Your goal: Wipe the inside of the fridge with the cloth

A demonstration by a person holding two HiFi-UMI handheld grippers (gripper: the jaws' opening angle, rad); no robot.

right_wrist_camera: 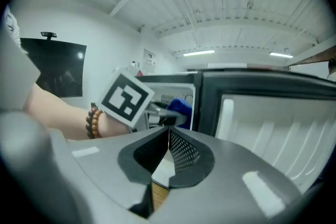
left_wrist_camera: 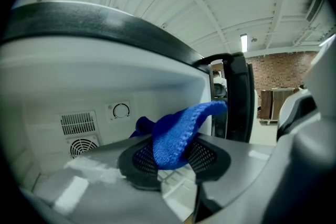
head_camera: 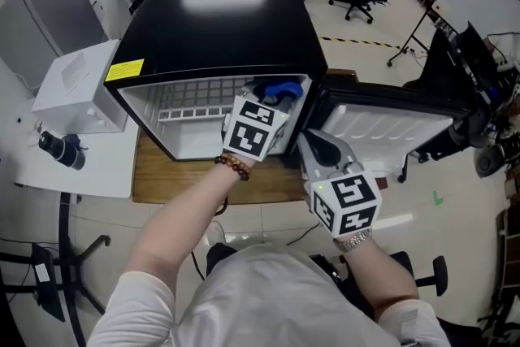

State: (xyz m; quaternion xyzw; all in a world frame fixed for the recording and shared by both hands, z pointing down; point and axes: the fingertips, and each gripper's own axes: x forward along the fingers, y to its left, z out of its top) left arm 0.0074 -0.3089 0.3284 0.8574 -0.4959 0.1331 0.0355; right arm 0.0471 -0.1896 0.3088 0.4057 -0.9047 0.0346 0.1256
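From the head view, the black mini fridge [head_camera: 219,20] sits on a wooden board [head_camera: 162,175], and its door [head_camera: 390,122] is swung wide to the right. The left gripper [head_camera: 272,99] reaches into the opening at its right end, just under the top edge. It has the blue cloth [head_camera: 284,89] bunched at its tip, above the right end of the wire shelf [head_camera: 195,97]. A bead bracelet [head_camera: 234,166] rings that wrist. The right gripper [head_camera: 313,144] hangs outside the cabinet, low in the gap between the fridge and the door, touching neither. A white box [head_camera: 77,85] stands off to the left of the fridge.

Over to the left gripper view: we're inside the white cavity, and the two pads are clamped on the knitted cloth. A fold of it flops up and rightward toward the door opening. Behind it on the back wall are a thermostat dial [left_wrist_camera: 121,110] and a vent grille [left_wrist_camera: 77,123]. Whether the cloth touches any wall can't be told from here.

Right gripper view now: the jaws are pressed tight together, and nothing is between them. Beyond them the left gripper's marker cube [right_wrist_camera: 126,99] fronts the fridge opening, with the blue cloth peeking out just past it. The door's pale inner liner fills the right side.
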